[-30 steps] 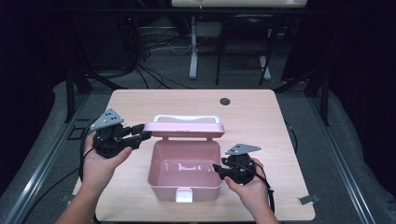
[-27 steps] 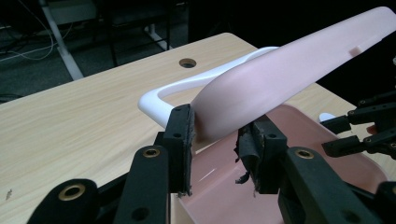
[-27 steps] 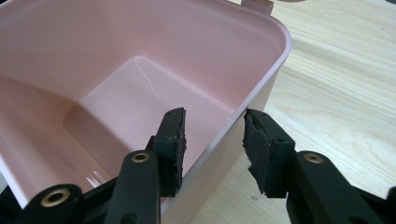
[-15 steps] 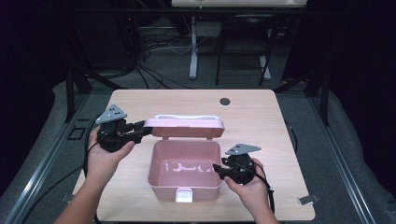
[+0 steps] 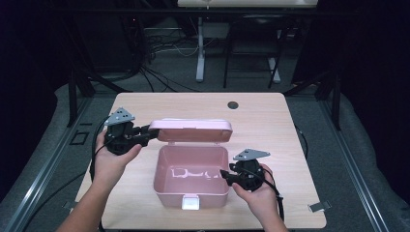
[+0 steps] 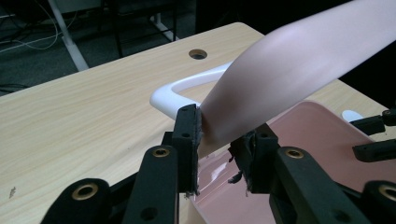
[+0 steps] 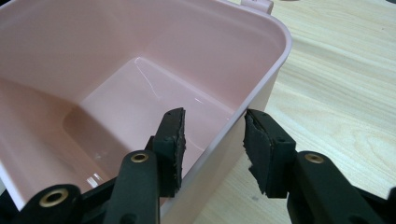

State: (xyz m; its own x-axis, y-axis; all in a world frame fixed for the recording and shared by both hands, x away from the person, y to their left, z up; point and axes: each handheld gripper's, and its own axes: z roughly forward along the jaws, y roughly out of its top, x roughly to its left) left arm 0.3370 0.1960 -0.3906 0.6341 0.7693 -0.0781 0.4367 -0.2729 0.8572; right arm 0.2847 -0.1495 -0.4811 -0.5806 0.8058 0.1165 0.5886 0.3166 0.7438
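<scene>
A pink plastic box (image 5: 167, 186) stands open on the wooden table (image 5: 290, 140). Its hinged pink lid (image 5: 191, 129) hangs half lowered, nearly level above the back rim. My left gripper (image 5: 153, 135) is at the lid's left end. In the left gripper view the lid (image 6: 299, 60) runs between the pads, which press on its edge; the jaws have just been closing on it (image 6: 219, 140). My right gripper (image 5: 225, 175) straddles the box's right wall. In the right gripper view one pad is inside the box (image 7: 116, 84), one outside, with a gap showing (image 7: 212, 135).
A white carry handle (image 6: 187, 86) juts from the lid toward the table's far side. A white latch (image 5: 191, 202) sits on the box's front wall. A round cable hole (image 5: 233, 105) lies near the far edge. Bare wood surrounds the box.
The lid has swung from upright at the back down toward the box, carried by my left gripper, which moved up and back slightly. The right gripper has stayed at the box's right wall.
</scene>
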